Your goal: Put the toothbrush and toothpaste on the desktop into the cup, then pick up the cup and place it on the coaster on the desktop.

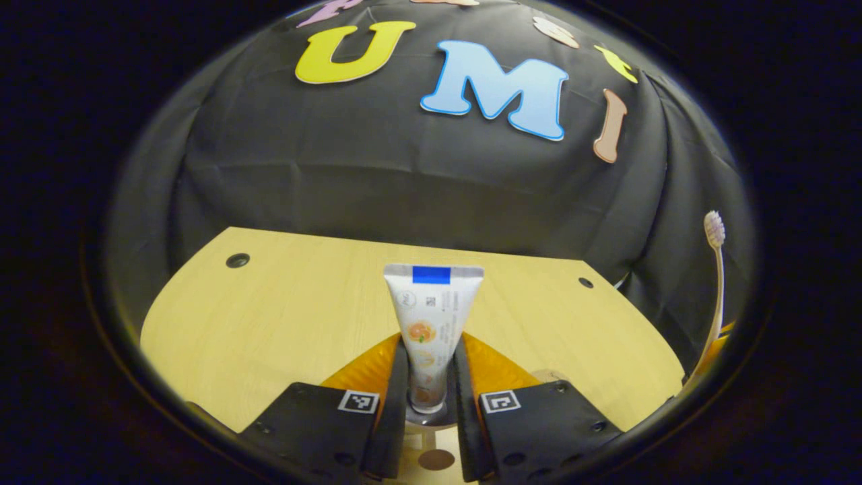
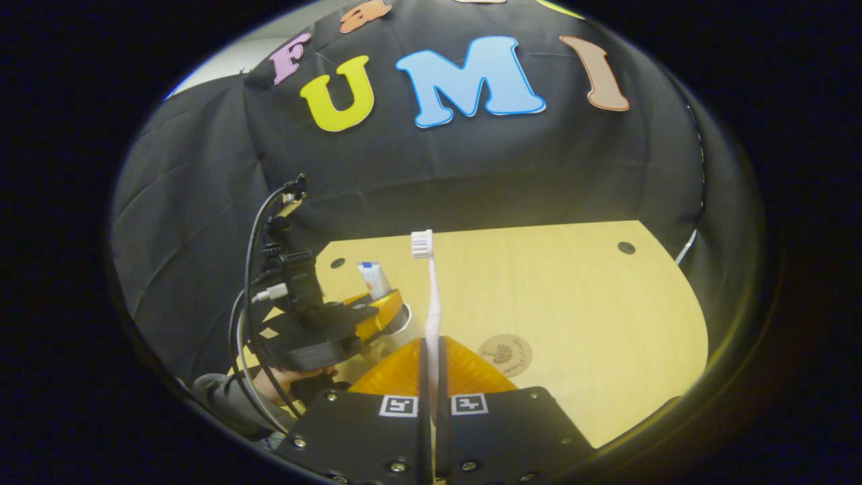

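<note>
Left fingers [image 1: 431, 411] are closed on upright toothpaste [image 1: 431, 323], above the cup [image 1: 426, 419]. Right fingers [image 2: 432, 404] are closed on upright toothbrush [image 2: 431, 303]. Coaster [image 2: 505, 355] lies on worktop [image 2: 592, 303] at 2 o'clock.

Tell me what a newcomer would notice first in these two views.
First, the toothpaste tube, standing upright and clamped between the left gripper fingers, its lower end over a white cup. Next, the toothbrush, held bristles up in the right gripper. Last, the round coaster, lying bare on the wooden desktop just right of the brush.
</note>
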### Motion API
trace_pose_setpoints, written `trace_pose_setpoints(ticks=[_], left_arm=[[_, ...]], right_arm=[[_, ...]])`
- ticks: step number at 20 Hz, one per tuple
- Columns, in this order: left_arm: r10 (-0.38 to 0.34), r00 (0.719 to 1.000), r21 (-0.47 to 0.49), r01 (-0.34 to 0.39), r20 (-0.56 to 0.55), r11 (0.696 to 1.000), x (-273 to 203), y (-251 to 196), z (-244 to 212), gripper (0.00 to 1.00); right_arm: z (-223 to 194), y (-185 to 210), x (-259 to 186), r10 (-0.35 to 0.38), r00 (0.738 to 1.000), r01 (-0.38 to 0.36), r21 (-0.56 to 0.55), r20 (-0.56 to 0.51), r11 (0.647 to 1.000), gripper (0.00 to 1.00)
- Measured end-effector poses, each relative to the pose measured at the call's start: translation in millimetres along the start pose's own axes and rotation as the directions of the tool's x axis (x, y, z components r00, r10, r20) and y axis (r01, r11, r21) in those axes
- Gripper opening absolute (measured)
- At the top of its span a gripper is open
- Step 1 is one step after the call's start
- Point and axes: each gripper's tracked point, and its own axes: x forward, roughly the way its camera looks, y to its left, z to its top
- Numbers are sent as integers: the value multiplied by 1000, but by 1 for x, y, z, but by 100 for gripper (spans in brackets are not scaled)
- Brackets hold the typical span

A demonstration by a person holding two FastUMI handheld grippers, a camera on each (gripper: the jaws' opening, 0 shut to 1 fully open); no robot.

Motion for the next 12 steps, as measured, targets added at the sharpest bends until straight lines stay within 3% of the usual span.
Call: trace_pose_setpoints(ticks=[3, 4, 5, 10, 12], left_arm=[[-3, 999, 2, 3, -44, 1000, -6, -1, -12, 46], [-6, 999, -11, 5, -42, 1000, -11, -1, -14, 56], [-9, 999, -24, 8, -40, 1000, -14, -1, -15, 54], [-4, 1000, -40, 3, -30, 999, -46, -3, -19, 77], [7, 1000, -49, -8, -31, 999, -62, 2, -21, 81]], right_arm=[[2, 5, 3, 22, 1000, -22, 10, 1, 1000, 4], [2, 6, 3, 28, 1000, -28, 8, 4, 1000, 3], [2, 5, 4, 28, 1000, -28, 4, 7, 1000, 4], [14, 11, 19, 65, 997, -65, -1, 30, 998, 4], [23, 17, 27, 85, 995, -84, -21, 51, 996, 4]])
